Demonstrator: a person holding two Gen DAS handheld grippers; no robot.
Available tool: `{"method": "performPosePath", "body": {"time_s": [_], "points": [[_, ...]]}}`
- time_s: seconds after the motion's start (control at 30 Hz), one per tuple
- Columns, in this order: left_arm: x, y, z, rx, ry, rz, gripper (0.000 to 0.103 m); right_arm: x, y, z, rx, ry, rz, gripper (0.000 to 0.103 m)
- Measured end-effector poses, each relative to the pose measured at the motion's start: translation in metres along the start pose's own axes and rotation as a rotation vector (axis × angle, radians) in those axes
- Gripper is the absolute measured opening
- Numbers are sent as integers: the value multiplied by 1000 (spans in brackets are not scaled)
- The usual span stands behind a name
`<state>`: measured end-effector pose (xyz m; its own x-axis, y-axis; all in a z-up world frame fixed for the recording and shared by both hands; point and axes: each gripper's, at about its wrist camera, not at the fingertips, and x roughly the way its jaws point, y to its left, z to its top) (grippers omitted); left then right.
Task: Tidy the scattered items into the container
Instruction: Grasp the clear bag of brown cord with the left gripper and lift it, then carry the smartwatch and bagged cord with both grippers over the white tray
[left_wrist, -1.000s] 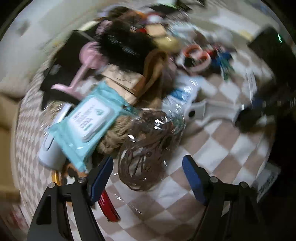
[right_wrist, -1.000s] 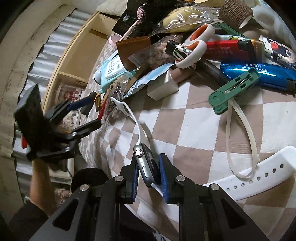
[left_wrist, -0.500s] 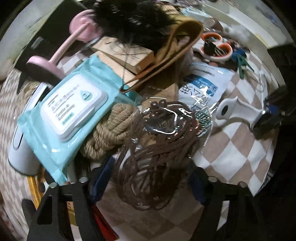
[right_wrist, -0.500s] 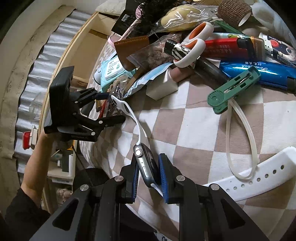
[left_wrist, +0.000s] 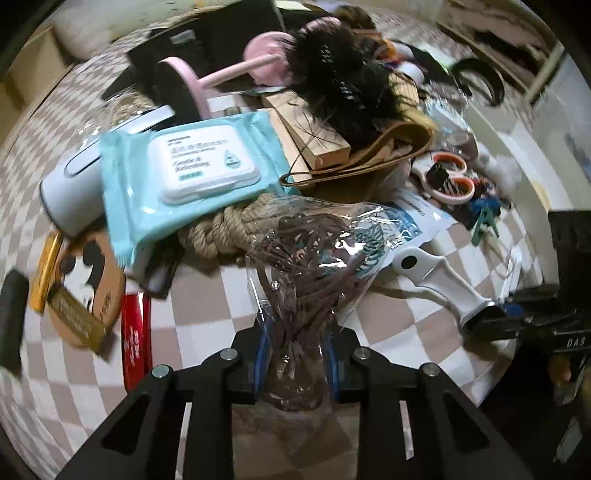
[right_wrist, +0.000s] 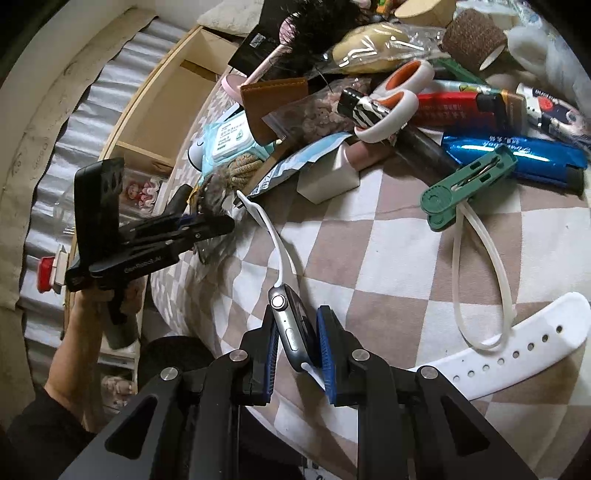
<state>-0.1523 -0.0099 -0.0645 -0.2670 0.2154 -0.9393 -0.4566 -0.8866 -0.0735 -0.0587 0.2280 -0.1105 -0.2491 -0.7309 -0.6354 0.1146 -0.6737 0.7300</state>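
1. Since a second ago my left gripper has come down over the clear bag of brown cords; then its jaws stood wide and short of the bag, now they are closing with the bag's near end between the blue pads.
2. The bag lies on the checkered cloth, just beside the rope coil and the wipes pack.
3. My right gripper holds unmoved, clamped narrow on the smartwatch, its white strap trailing across the cloth.
4. I judge the bag light, soft and slippery: film crumples and may slide, so I pinch through the cord bundle, not loose film.
5. No container is in view.
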Motion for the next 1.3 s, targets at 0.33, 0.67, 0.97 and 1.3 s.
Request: {"method": "performPosePath", "body": {"time_s": [0.33,0.67,0.97,1.3], "points": [[-19,-30,-35,-145,-122,-51,25,-24,-11,-10,118,-82,71,21],[-45,-56,-62,-170,-221,-80,25,-34,-3,-21,180,-149,103,17],[-80,-63,-56,-209,-331,-95,25,-55,37,-8,106,-218,68,15],[-132,-86,-32,-150,-455,-58,25,-113,88,16,-18,-327,49,15]]}}
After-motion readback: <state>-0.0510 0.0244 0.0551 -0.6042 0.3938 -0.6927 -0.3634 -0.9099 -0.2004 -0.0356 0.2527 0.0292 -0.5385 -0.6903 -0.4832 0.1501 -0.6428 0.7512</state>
